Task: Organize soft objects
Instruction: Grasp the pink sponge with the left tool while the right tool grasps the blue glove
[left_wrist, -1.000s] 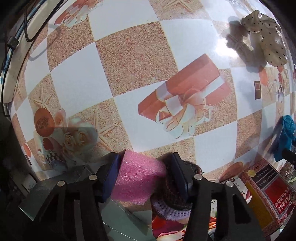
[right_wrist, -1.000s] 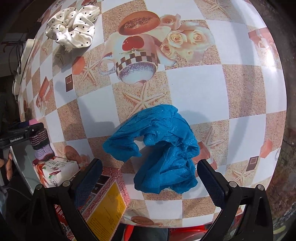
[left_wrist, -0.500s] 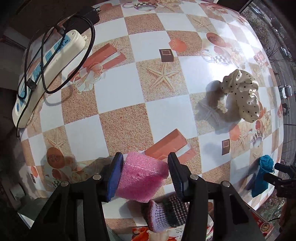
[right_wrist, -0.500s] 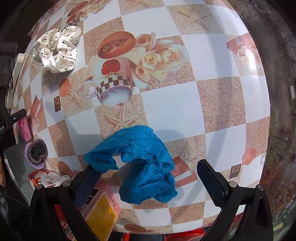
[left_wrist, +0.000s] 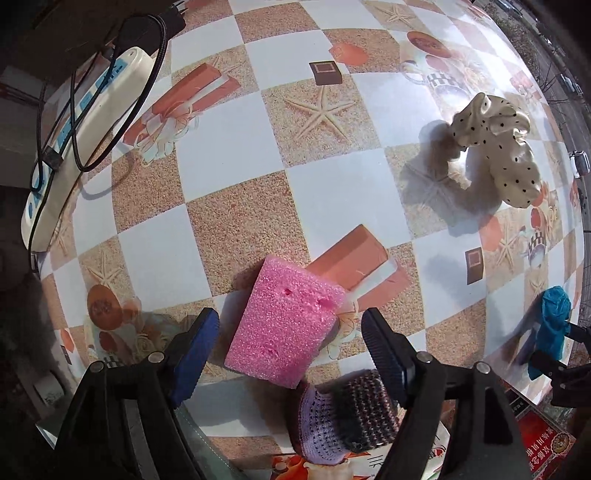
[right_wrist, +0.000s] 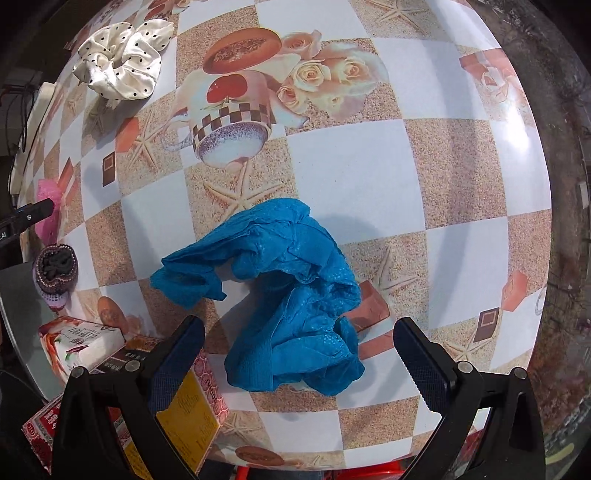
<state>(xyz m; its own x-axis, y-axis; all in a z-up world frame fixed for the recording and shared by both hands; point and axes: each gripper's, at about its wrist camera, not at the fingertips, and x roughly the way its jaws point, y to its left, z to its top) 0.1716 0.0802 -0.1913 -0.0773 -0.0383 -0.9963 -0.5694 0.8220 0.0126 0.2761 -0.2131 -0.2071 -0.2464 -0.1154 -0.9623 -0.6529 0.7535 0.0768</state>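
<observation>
The knitted purple and brown piece is half hidden behind the right finger of the left gripper, and its lower edge runs behind a printed packet that the frame cuts off. In the right wrist view the same knitted piece sits at the left edge of the counter, small and distorted, so its shape is hard to make out. The red and yellow box near the right gripper is partly covered by that gripper's left finger, and its print is unreadable. The power strip at the far left is curved by the lens and partly crossed by black cables.

The left gripper is released, its jaws spread wide, with the pink sponge lying flat on the counter between them and touching neither pad. Half a second ago the same jaws were closed on the sponge; now both have drawn off it. The sponge lies at the near edge, just beyond the knitted piece.

The right gripper is likewise spread wide and grasps nothing. The blue cloth lies crumpled between and just beyond its fingers, much as it did before, though the view sits a little closer. The cream polka-dot scrunchie rests far right, well apart from the sponge.
</observation>
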